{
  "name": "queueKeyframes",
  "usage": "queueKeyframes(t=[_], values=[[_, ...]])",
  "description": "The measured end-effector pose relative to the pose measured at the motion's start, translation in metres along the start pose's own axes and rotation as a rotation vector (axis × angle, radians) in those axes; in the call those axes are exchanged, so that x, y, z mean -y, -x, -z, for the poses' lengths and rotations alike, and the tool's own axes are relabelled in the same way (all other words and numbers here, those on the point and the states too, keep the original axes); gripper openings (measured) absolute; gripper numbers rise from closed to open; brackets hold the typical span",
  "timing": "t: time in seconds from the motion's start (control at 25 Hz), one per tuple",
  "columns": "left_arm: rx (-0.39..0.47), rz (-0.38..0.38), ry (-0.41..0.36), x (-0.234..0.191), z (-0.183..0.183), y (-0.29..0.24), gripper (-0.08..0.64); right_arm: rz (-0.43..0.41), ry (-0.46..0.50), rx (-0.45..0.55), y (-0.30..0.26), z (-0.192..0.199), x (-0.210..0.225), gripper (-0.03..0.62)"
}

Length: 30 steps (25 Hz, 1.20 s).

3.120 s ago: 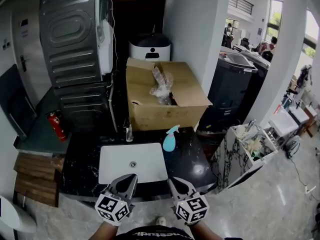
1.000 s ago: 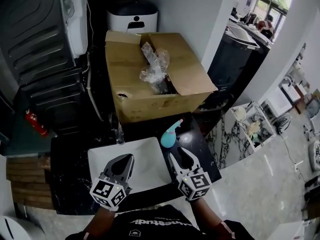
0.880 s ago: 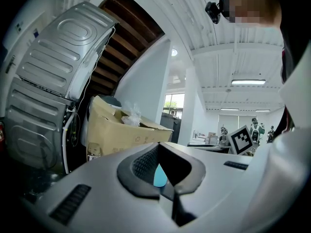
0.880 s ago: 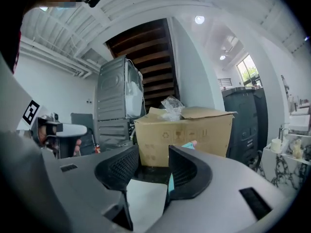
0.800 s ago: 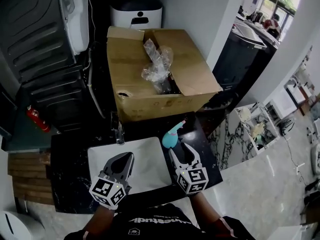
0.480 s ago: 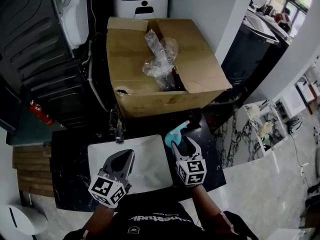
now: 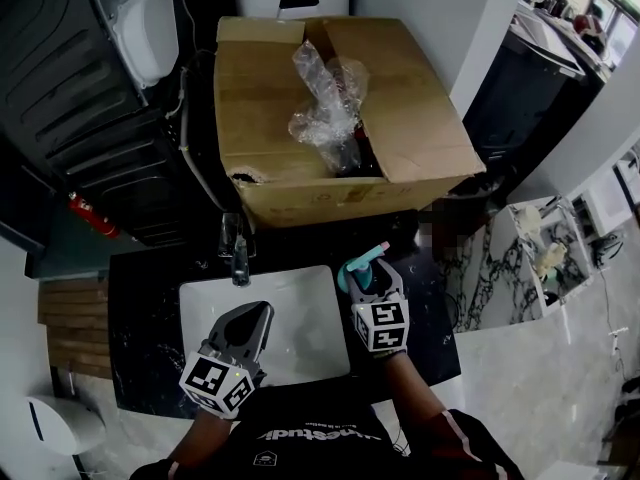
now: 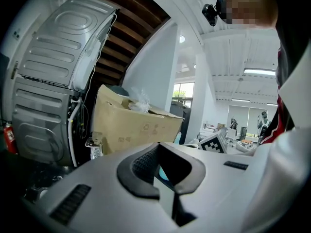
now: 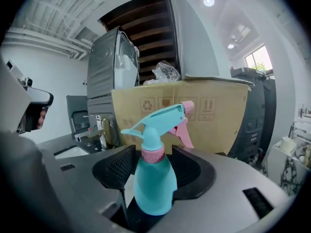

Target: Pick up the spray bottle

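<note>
1. Step in hand: closing the right gripper (image 7: 370,280) on the spray bottle (image 9: 154,181). Grasp apparently not made yet.
2. Bottle: upright on the dark counter (image 7: 150,318), just right of the white sink (image 7: 290,323), in front of the cardboard box (image 7: 300,200). Nozzle and pink trigger toward the right in the right gripper view.
3. Right gripper: jaws spread wide, having just been opening. Round bottle body between the pads, no visible press from either side.
4. Left gripper (image 7: 250,320): over the near part of the sink, jaws drawn together, nothing held.
5. Probably best to aim the pads at the fat belly of the bottle, below the pink collar, not at the thin neck.
6. Close slowly and evenly. Likely soft plastic, so a risk of squashing, and a one-sided touch could tip or skid it.
7. Stay clear of the trigger to avoid a stray squirt.
8. Once firm, lift straight up, away from the box front and the tap (image 7: 238,253).
9. Leave the left gripper parked, no help needed from it.
</note>
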<state>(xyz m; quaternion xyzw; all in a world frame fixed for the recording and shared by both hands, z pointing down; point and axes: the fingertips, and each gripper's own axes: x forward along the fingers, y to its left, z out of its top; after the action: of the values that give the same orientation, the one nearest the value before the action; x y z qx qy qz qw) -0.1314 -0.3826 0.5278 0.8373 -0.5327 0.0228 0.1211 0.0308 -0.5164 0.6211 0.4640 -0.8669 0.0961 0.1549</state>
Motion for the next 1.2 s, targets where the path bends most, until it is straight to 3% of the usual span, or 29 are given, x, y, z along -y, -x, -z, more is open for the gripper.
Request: queueKeyframes(t=[0.2, 0.4, 0.56, 1.2], values=[[-0.002, -0.014, 0.002, -0.002, 0.002, 0.001, 0.015, -0.004, 0.028, 0.003, -0.009, -0.003, -0.001, 0.245], [0.011, -0.022, -0.004, -0.001, -0.002, 0.007, 0.015, 0.004, 0.030, 0.037, -0.003, -0.010, 0.001, 0.185], [0.028, -0.024, -0.007, 0.002, -0.007, 0.014, 0.015, 0.000, 0.028, 0.058, 0.006, -0.019, -0.001, 0.180], [0.158, 0.004, -0.024, 0.017, -0.045, 0.044, 0.015, -0.060, 0.025, 0.167, 0.108, -0.099, -0.059, 0.179]])
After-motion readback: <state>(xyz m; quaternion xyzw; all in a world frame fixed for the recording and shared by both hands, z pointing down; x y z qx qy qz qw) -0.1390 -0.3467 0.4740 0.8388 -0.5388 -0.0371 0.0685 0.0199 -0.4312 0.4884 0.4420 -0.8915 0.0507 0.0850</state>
